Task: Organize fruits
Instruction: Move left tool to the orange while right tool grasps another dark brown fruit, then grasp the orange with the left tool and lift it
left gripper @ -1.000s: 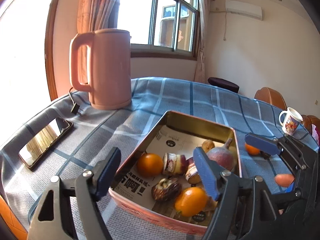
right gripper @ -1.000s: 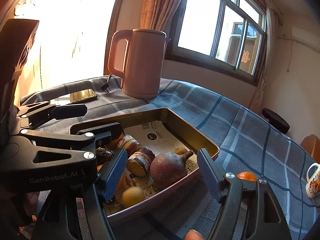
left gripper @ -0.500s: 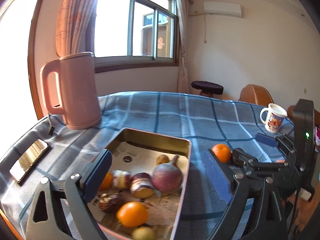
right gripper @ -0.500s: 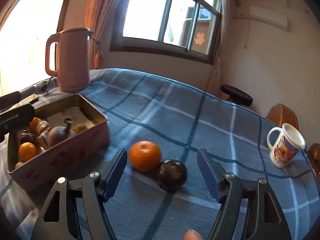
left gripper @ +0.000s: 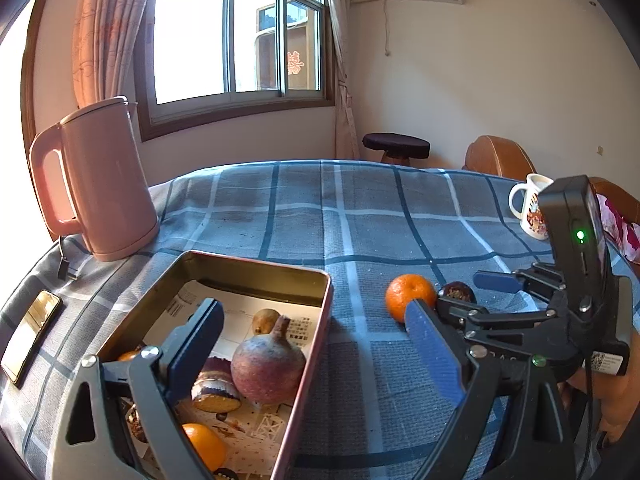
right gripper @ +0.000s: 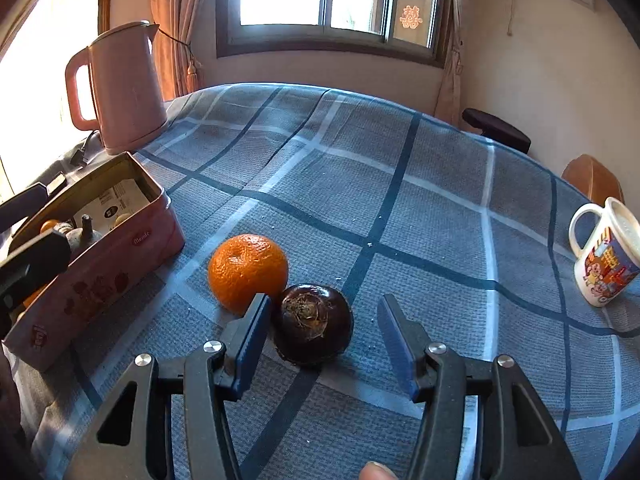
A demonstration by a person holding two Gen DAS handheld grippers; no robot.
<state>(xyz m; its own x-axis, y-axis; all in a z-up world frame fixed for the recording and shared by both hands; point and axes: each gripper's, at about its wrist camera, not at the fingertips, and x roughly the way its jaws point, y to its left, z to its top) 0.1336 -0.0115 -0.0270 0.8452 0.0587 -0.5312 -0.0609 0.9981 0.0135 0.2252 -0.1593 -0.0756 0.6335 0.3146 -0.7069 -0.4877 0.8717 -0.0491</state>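
Pink tin (left gripper: 320, 320) is holding one pomegranate-like fruit (left gripper: 267, 372), two oranges (left gripper: 204, 446) visible, and other pieces I cannot tell apart. Right gripper (right gripper: 320, 336), jaws just closing, is straddling one dark round fruit (right gripper: 314, 324), not gripping; one orange (right gripper: 248, 270) touching it at 10 o'clock. Left gripper (left gripper: 316, 356) is gaping wide, empty.

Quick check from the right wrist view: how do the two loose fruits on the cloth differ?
The orange is bright with pebbled skin; the dark round fruit is glossy purple-brown with a dry, rough crown on top. The orange looks somewhat larger. The dark fruit sits between the right tongs, whose pads are not pressing it; the orange lies outside them, nearer the pink tin. Both rest on the checked tablecloth, side by side.
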